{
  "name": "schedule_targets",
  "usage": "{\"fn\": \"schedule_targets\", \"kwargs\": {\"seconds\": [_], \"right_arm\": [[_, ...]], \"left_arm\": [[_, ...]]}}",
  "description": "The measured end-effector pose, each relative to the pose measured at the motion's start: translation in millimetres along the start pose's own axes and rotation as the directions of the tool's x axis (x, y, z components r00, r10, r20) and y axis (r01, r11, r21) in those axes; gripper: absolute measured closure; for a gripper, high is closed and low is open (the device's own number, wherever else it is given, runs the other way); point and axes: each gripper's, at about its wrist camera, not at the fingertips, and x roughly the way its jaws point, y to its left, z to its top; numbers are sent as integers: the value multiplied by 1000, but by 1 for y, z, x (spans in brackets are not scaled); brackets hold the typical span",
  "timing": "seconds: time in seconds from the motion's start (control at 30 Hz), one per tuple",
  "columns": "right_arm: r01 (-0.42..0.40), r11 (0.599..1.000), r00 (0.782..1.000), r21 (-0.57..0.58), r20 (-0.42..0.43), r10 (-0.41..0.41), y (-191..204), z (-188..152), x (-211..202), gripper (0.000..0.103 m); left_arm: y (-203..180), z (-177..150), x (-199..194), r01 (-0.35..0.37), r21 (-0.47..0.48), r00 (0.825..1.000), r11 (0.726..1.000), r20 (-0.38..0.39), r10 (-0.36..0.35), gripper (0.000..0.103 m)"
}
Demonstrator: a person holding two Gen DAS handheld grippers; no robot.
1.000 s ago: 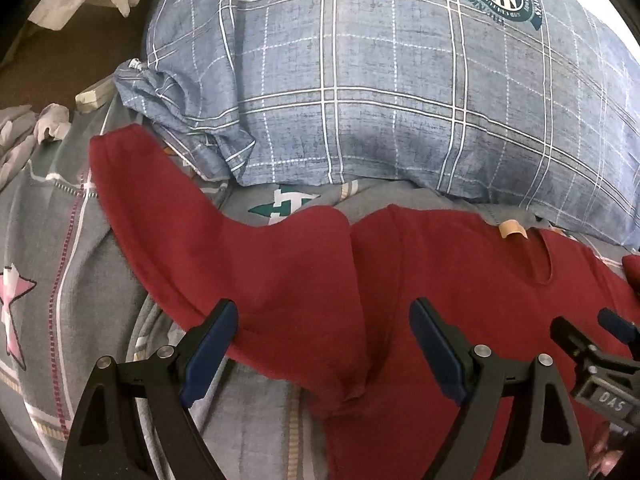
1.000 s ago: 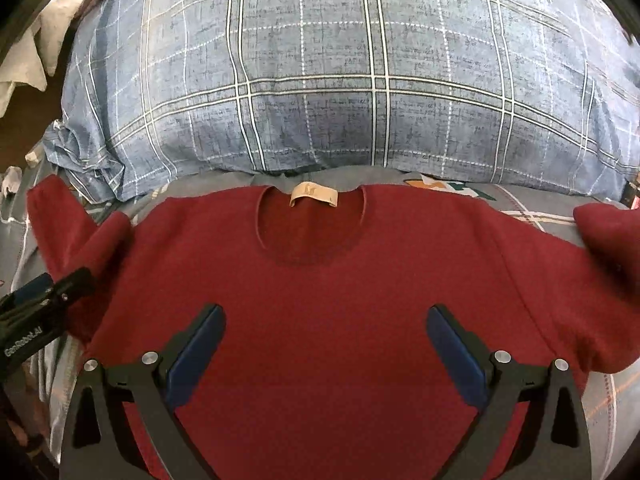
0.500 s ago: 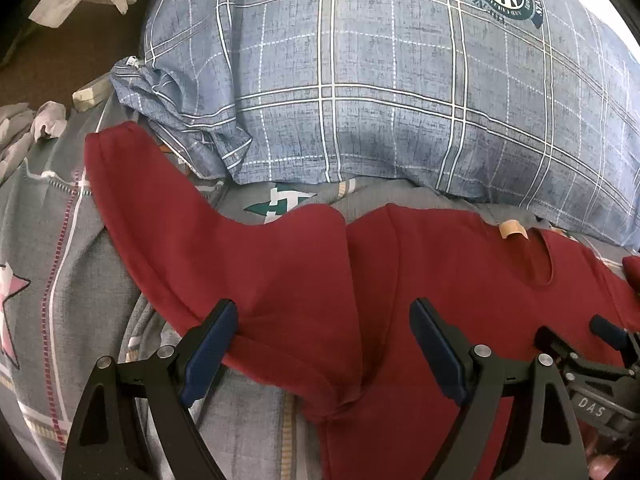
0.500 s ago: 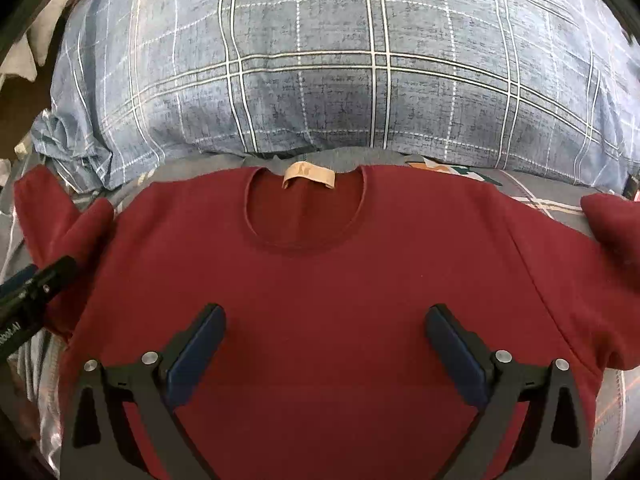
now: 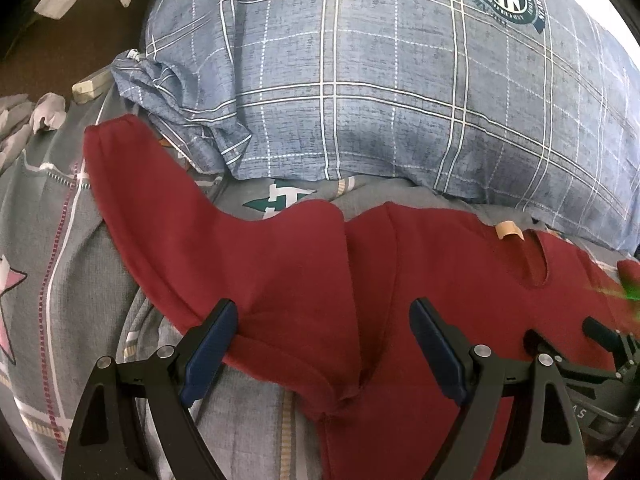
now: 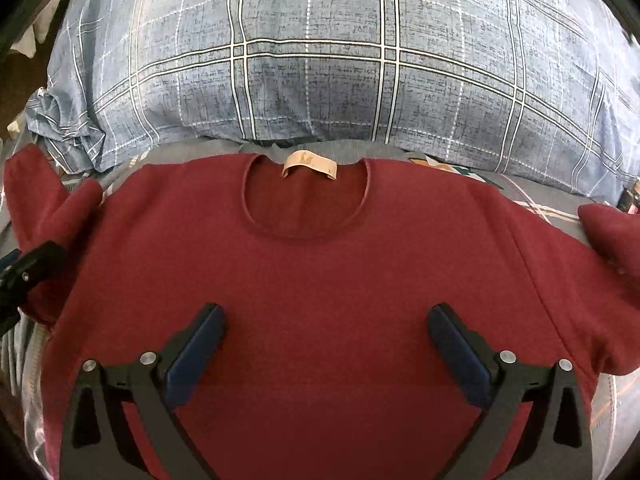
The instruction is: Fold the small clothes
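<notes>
A dark red long-sleeved top (image 6: 320,272) lies flat, front up, on the grey bedspread, its round neck and tan label (image 6: 310,163) toward the pillow. My right gripper (image 6: 324,332) is open and empty, low over the middle of the chest. My left gripper (image 5: 322,328) is open and empty over the top's left armpit (image 5: 348,396), where the left sleeve (image 5: 160,208) runs off up and left. The right sleeve (image 6: 612,236) lies bent at the right. The right gripper also shows in the left wrist view (image 5: 580,344).
A big blue plaid pillow (image 6: 320,60) lies just beyond the neck. The grey patterned bedspread (image 5: 48,240) extends left, with a pink star print. Pale crumpled cloth (image 5: 36,116) and a brown floor (image 5: 52,48) lie past the bed's left edge.
Both grippers have moved slightly forward toward the pillow over the top. Both stay open. The top has not moved.
</notes>
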Motion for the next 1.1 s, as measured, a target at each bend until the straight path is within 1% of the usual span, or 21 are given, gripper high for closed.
{"fn": "schedule_targets", "kwargs": {"seconds": [0.03,0.2,0.27,0.3,0.37,0.47,0.67,0.77,0.9,1.0,1.07,1.1], "right_arm": [[8,1000,1000,-6,1,-8,0,0,0,0],[-15,1000,1000,7,-3,15,-1,-1,1,0],[-9,1000,1000,4,-2,9,0,-1,1,0],[-6,1000,1000,2,-1,6,0,-1,1,0],[-4,1000,1000,2,-1,4,0,-1,1,0],[-1,1000,1000,0,0,1,0,-1,1,0],[3,1000,1000,-5,-5,-3,1,1,1,0],[2,1000,1000,-6,-5,-2,2,2,-1,0],[-11,999,1000,-46,-9,11,11,4,-5,1],[-12,998,1000,-61,-6,11,16,2,-4,2],[-21,998,1000,-51,-2,21,16,3,-6,6],[-38,998,999,-42,-7,38,16,2,-7,11]], "left_arm": [[0,0,0,-2,-1,1000,1000,0,2,15],[-2,1,-2,-1,3,1000,1000,3,1,15],[0,3,-6,7,-5,1000,1000,28,-7,15],[1,2,-7,-8,-4,999,1000,38,8,15],[2,0,-4,-31,-3,999,1000,27,31,15],[4,1,-1,-18,-30,1000,999,9,18,15],[-2,1,-1,-33,4,999,999,23,33,15],[2,2,-1,-30,-10,999,999,21,31,15],[8,4,-2,-24,-32,999,999,24,25,15],[12,5,-2,-26,-43,999,999,24,27,15],[15,6,-2,-27,-53,999,998,23,28,15],[17,6,-1,-27,-58,999,998,19,28,15]]}}
